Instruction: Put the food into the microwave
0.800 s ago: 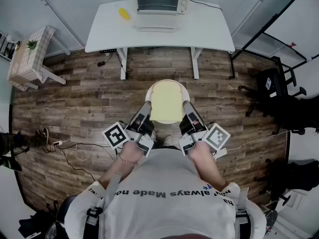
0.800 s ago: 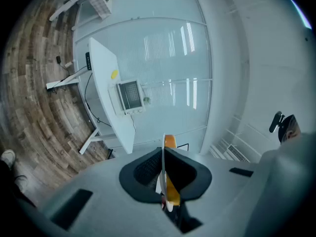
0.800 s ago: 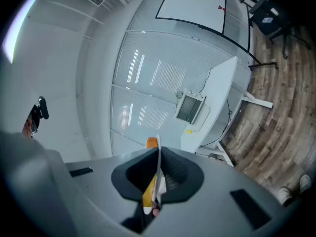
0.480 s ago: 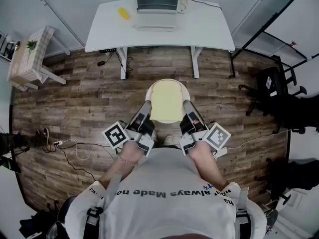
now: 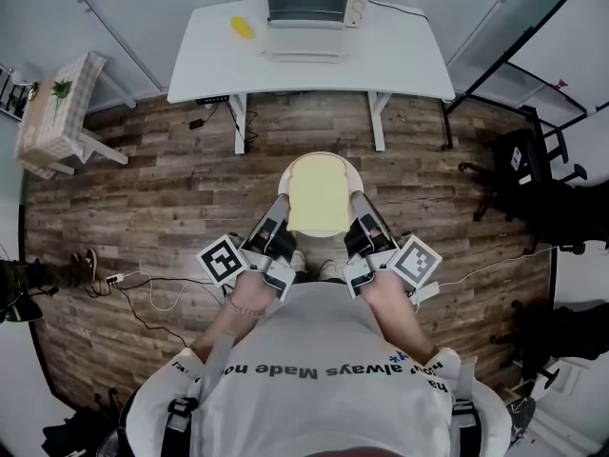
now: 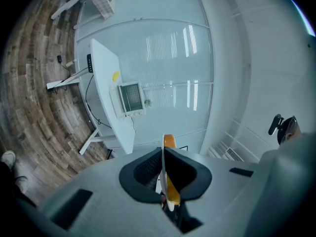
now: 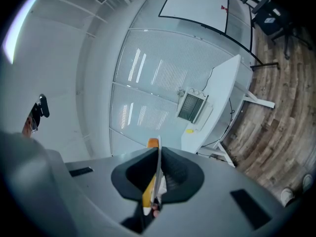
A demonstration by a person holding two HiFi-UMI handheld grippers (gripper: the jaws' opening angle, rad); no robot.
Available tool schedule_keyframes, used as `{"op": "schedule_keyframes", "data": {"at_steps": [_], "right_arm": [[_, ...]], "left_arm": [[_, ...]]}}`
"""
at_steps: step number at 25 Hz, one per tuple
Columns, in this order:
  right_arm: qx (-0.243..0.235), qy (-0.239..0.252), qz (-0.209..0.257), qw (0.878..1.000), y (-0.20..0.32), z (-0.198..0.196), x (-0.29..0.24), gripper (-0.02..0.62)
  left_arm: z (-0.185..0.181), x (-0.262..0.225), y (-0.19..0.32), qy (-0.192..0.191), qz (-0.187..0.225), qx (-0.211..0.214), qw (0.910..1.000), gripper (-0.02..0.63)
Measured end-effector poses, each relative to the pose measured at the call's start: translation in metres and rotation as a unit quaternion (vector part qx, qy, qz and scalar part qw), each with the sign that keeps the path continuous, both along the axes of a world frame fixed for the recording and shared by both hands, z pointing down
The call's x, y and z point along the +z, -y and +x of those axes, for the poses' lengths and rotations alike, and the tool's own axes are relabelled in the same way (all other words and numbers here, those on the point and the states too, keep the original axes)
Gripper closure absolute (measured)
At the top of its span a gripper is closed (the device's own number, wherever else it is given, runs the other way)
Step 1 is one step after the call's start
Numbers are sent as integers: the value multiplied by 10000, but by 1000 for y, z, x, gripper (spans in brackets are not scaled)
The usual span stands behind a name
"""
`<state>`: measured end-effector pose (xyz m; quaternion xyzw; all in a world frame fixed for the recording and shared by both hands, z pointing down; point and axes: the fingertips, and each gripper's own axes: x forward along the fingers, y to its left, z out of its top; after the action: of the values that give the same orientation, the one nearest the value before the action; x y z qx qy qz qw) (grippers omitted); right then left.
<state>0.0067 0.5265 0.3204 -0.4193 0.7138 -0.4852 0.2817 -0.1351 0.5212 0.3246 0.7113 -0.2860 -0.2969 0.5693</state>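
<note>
A slice of toast [image 5: 318, 196] lies on a white plate [image 5: 319, 161] that I hold level in front of me over the wooden floor. My left gripper [image 5: 282, 209] is shut on the plate's left rim, my right gripper [image 5: 357, 208] on its right rim. In the left gripper view the plate edge [image 6: 163, 163] stands clamped between the dark pads, with toast crust [image 6: 169, 141] above. The right gripper view shows the same plate edge [image 7: 158, 164] and crust [image 7: 153, 142]. The microwave [image 5: 315, 3] stands on a white desk [image 5: 400, 60] some way ahead, its door down.
A yellow item [image 5: 242, 28] lies on the desk left of the microwave. A small cloth-covered side table [image 5: 57, 112] stands at the left. Black chairs [image 5: 519, 174] and a rack are at the right. Cables [image 5: 143, 288] trail over the floor at my left.
The desk and microwave have shifted slightly right in the head view. The plate and both grippers hold the same pose.
</note>
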Motion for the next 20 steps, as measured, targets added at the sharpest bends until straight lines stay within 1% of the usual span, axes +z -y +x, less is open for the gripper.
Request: {"op": "schedule_keyframes", "data": {"at_steps": [5,11,16,20], "right_arm": [[70,30,-49,10000,7,-18,5,571],[83,9,-68,9999,19,-29,6,571],[89,50,-82,9999,36,-27,9,571],[89,20,-81,9999,56,-16,12,571]], "left_arm": [[-19,5,9,29,-25,78,10000,588],[-29,7,21,44,-47,140,9999,588],[-27,8,40,21,-47,147,9999,588],[-16,9,60,21,-51,160,9999,588]]}}
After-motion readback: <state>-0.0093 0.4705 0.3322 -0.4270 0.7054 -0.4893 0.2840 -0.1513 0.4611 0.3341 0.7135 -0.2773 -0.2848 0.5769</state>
